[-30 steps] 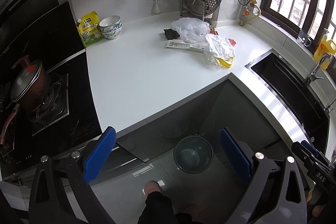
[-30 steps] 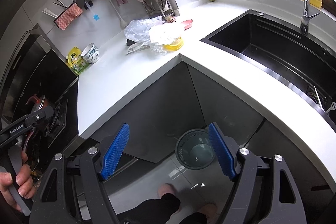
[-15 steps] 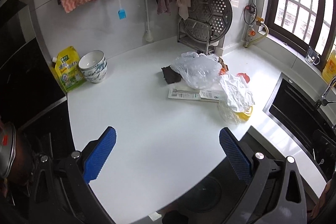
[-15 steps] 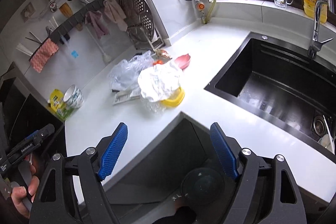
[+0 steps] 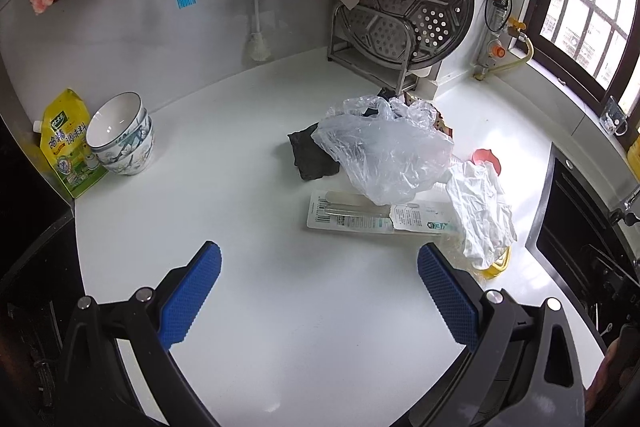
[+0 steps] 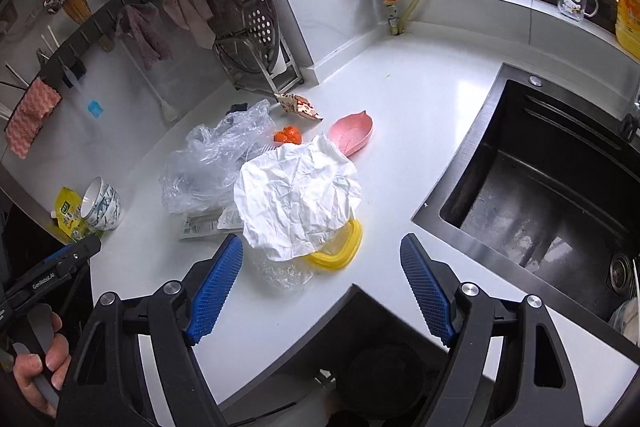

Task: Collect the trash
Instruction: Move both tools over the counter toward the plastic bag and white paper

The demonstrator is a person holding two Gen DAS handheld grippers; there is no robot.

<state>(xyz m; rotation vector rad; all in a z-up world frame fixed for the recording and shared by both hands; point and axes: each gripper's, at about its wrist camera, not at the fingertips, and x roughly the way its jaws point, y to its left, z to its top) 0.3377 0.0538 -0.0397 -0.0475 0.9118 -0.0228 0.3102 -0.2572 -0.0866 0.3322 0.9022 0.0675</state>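
Both grippers have come up from the floor bin and closer to the white counter point(image 5: 248, 167), which is now filling each view. Rubbish is lying in a heap at centre right of the left view – a clear plastic bag point(image 5: 384, 155), crumpled white paper point(image 6: 296, 195) over a yellow lid point(image 6: 340, 251), a flat package point(image 5: 360, 217). Stacked bowls point(image 5: 120, 135) are sitting at the left. Left gripper point(image 5: 320, 291) and right gripper point(image 6: 320, 283) are hovering with fingers spread wide, holding nothing.
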